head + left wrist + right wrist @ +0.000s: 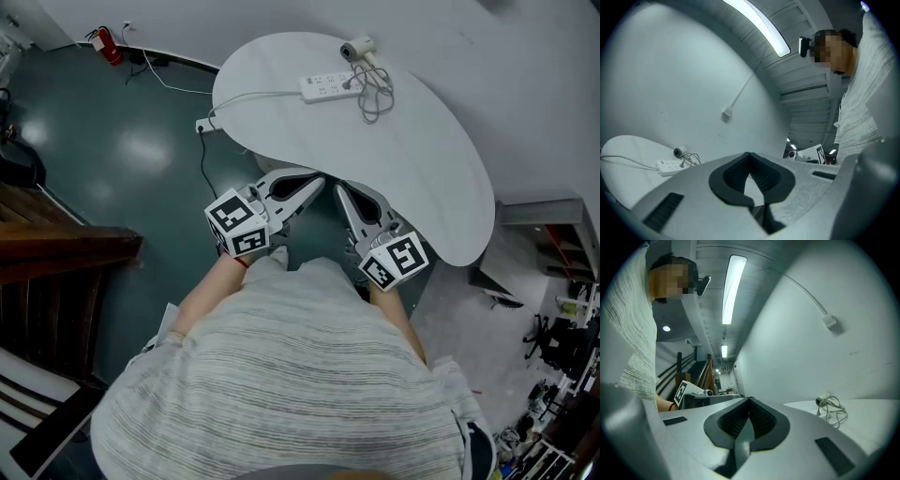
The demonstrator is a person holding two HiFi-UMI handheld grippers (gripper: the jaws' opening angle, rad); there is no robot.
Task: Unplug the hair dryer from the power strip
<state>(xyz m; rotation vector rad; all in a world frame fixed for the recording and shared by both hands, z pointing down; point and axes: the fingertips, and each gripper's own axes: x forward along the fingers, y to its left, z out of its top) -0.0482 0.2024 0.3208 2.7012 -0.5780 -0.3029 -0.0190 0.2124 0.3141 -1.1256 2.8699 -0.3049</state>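
Observation:
A small white hair dryer (357, 49) lies at the far edge of a white oval table (441, 178). Its grey cord (375, 94) is coiled beside a white power strip (330, 87), and its plug sits in the strip. My left gripper (317, 183) and right gripper (339, 190) hang side by side at the table's near edge, well short of the strip. Both are shut with nothing between the jaws. In the left gripper view the power strip (670, 165) and the dryer (679, 152) lie beyond the left gripper (749, 153). In the right gripper view the dryer (824, 400) lies to the right of the right gripper (750, 399).
The strip's white lead (248, 97) runs left off the table to a floor socket (204, 125). A red fire extinguisher (110, 45) stands by the far wall. Dark wooden stairs (56, 244) are on the left. A white wall backs the table.

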